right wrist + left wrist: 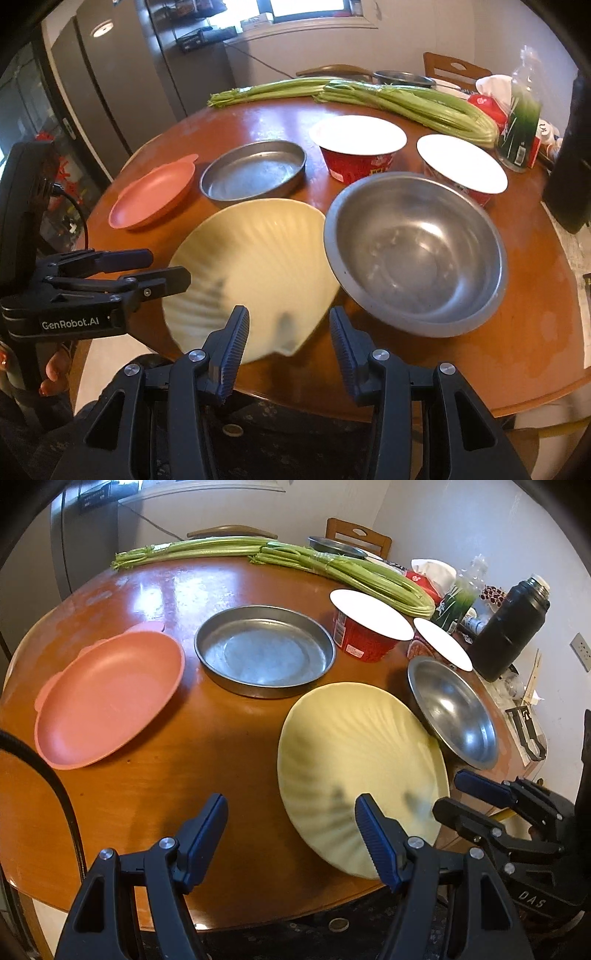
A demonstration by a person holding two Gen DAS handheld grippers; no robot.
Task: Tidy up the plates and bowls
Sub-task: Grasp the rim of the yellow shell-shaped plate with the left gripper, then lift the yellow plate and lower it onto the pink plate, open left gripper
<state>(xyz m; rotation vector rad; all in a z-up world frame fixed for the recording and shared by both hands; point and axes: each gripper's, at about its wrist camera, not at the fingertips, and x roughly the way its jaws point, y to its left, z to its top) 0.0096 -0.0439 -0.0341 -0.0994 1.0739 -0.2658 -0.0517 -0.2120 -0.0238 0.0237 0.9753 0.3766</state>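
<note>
Plates and bowls are sitting spread across a round, glossy brown wooden table [155, 775] in the left wrist view. A pale yellow shell-shaped ribbed plate [354, 753] is lying near the table's front edge, its right rim resting against a shiny stainless steel bowl [458, 716]. A shallow round metal pan [264, 651] is standing mid-table, with a salmon-pink plastic plate [107, 701] to its left. Two red paper cups with white lids [365, 624] are sitting behind, and long green celery stalks [332, 568] are lying along the far edge beside a black flask [513, 627]. The left gripper [291, 834] is hovering above the front edge, its jaws standing apart and holding nothing. The right gripper [458, 794] is showing at the lower right beside the yellow plate's rim.

In the right wrist view, the yellow plate [255, 273] is filling the centre, overhanging the table's front edge, with the steel bowl [417, 254] touching it on the right. The pink plate [155, 195] and the metal pan [255, 170] are lying beyond. The right gripper [288, 343] is hanging above the plate's near rim, jaws apart, gripping nothing. The left gripper [166, 266] is reaching in from the left, just at the plate's edge.
</note>
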